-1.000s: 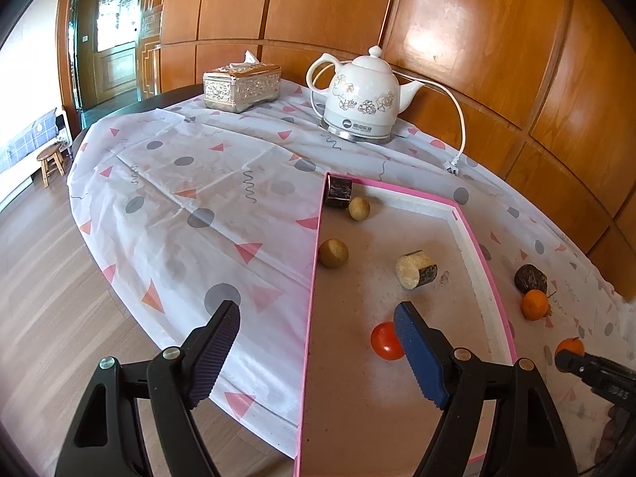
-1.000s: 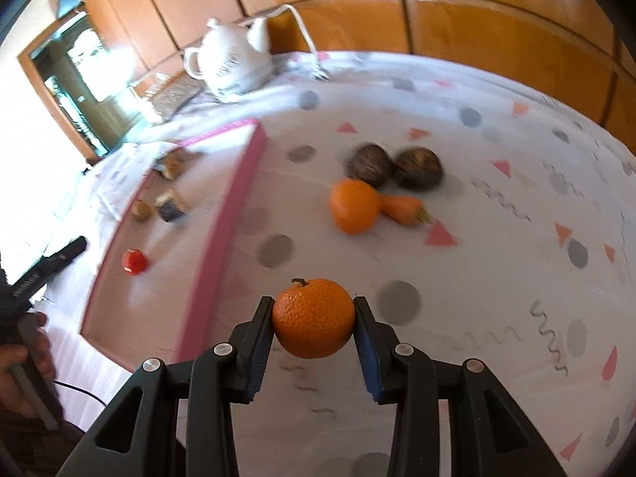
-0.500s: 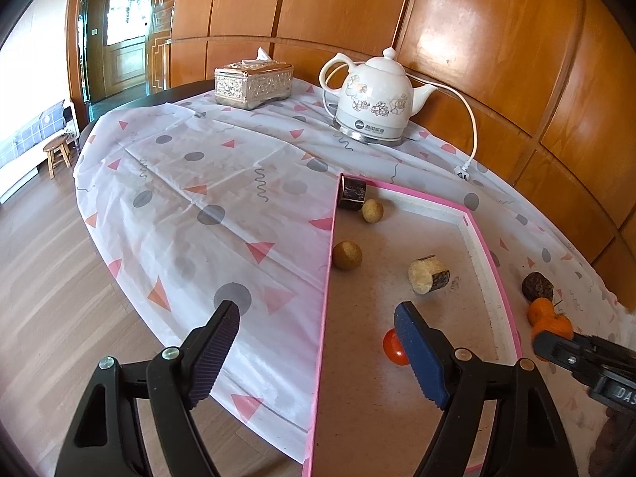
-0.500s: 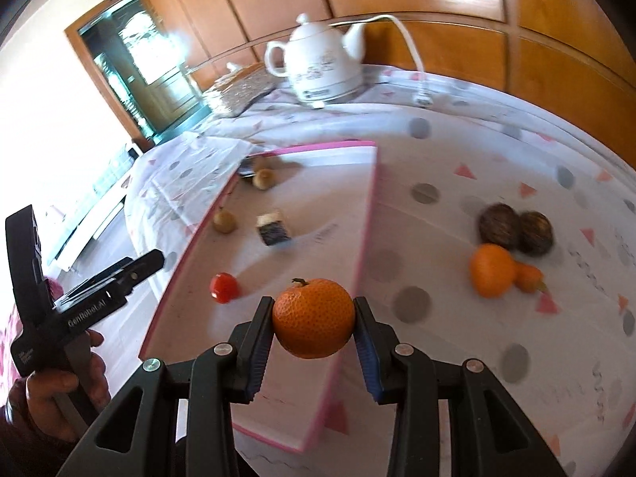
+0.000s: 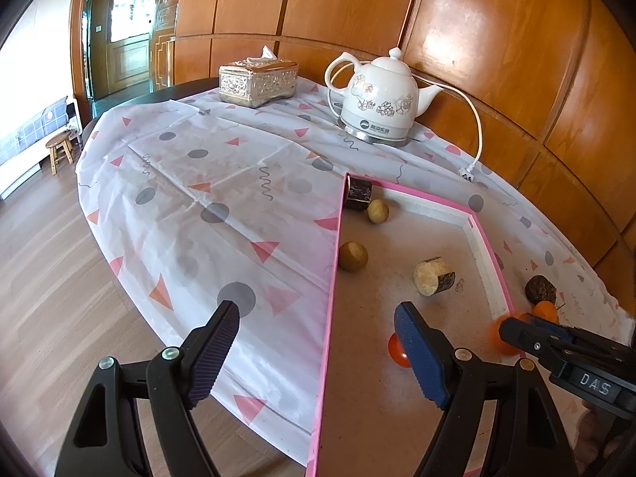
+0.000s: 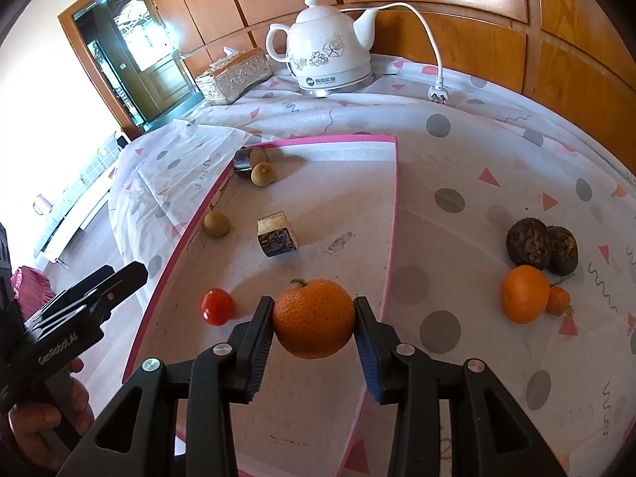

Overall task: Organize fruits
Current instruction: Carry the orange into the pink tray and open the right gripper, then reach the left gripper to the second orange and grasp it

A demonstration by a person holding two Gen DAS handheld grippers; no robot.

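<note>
Right gripper (image 6: 314, 324): jaws, just easing wider, hold an orange (image 6: 314, 318) over the pink tray (image 6: 391, 214); left gripper (image 5: 318, 342) jaws wide, empty.

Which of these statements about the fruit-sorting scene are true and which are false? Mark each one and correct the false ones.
1. The right gripper has an orange between its pads. True.
2. The left gripper holds the tomato. False: its jaws are open and empty.
3. The tomato lies inside the pink tray. True.
4. The kettle stands inside the tray. False: it stands on the tablecloth beyond it.
5. Two dark fruits lie on the cloth outside the tray. True.
</note>
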